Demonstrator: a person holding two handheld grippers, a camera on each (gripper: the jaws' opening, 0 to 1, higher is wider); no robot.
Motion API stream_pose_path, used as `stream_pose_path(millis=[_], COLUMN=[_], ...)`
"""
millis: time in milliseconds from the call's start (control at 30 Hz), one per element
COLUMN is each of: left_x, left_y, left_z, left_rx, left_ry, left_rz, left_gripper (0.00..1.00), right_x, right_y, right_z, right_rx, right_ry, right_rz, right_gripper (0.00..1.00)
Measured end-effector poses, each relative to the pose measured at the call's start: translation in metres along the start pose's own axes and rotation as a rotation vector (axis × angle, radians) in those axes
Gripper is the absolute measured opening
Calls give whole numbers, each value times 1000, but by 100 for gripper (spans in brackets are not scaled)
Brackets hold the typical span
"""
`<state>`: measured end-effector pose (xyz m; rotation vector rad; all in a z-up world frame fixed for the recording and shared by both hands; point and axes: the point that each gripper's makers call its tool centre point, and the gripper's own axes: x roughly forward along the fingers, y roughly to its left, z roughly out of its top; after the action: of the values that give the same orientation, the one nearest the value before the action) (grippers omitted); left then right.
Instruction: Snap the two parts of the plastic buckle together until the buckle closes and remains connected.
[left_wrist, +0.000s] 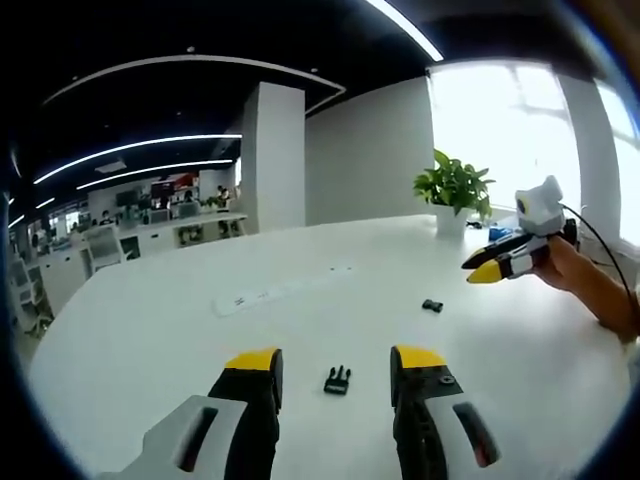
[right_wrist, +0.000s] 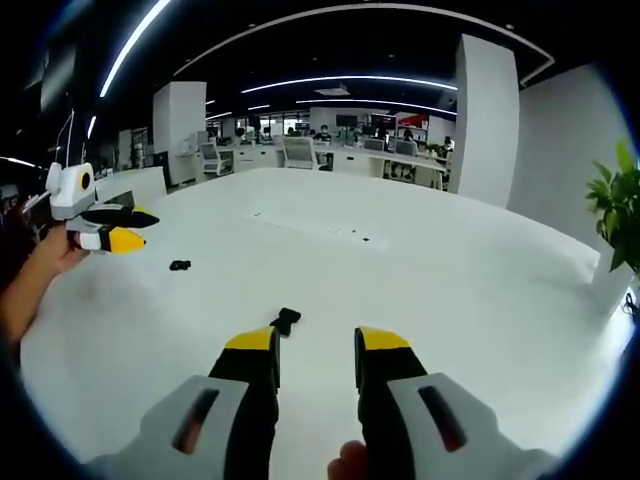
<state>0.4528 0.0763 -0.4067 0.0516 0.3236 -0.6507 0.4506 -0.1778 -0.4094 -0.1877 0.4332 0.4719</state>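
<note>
Buckle parts: two small black plastic pieces are lying apart on the white table (left_wrist: 150, 330), not yet joined.
Pronged part (left_wrist: 337, 380): it is sitting just ahead of the left gripper (left_wrist: 335, 365), between the lines of its jaws; in the right gripper view a black piece (right_wrist: 285, 320) is lying just ahead of that gripper's left jaw, though I cannot tell for sure which half it is.
Socket part (left_wrist: 432, 305): it is resting farther off, near the other gripper in the left gripper view, well apart from the pronged piece.
Left gripper: its jaws are standing wide and holding nothing.
Right gripper (right_wrist: 315, 350): its jaws are also standing apart and empty; seen from the left gripper view (left_wrist: 487, 268), its yellow tips are hovering above the table.
Handling: each piece is looking light, stiff and slick, so it is likely to skid or flip on the smooth tabletop when pinched.
Hold: gripping each half across its flat body, behind the prongs or the socket mouth, is probably leaving the mating ends free.
Potted plant (left_wrist: 452, 190): it is standing at the table's far edge.
</note>
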Motion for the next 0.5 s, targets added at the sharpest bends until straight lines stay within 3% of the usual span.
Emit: stream_pose_path(millis=[233, 500], left_x=[2, 11], left_y=[0, 0], left_z=[-3, -17], left_rx=[3, 10], left_ry=[5, 47], left_rz=[-7, -13], left_gripper=[44, 41], right_x=[1, 5], right_y=[1, 7], right_z=[-1, -4], right_rx=[-2, -11], right_ry=[2, 9], right_rz=[6, 21], right_gripper=[30, 30])
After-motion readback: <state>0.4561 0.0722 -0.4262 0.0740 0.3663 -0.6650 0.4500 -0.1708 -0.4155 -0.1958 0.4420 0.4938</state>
